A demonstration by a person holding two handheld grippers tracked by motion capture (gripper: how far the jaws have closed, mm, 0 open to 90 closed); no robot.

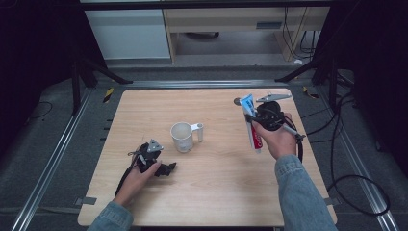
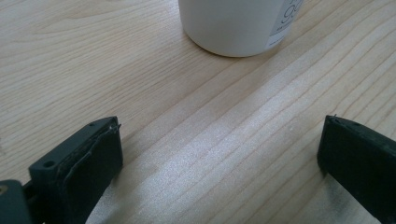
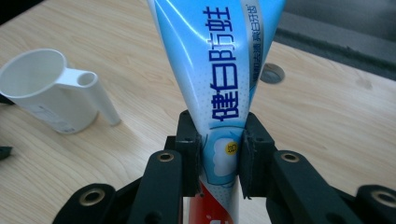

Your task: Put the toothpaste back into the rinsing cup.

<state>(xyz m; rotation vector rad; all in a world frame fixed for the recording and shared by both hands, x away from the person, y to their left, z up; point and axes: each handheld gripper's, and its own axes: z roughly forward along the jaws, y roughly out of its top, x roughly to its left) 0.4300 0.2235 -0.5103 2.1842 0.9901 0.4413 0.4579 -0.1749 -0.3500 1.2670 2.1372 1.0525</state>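
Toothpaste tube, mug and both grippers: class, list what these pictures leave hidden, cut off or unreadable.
- Toothpaste tube, right gripper view: top cut off by the upper edge; lower end behind the right gripper.
- Toothpaste tube, high view: print too small to read.
- White mug, left gripper view: upper part cut off by the top edge; its label is cropped and blurred.
- Left gripper, high view: its dark jaws blur together.

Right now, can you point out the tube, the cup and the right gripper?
tube (image 3: 224, 84): right gripper view, on the blue printed body.
cup (image 1: 182, 137): high view, on the white wall below the rim.
right gripper (image 3: 219, 158): right gripper view, between its fingertips, clamping the tube.
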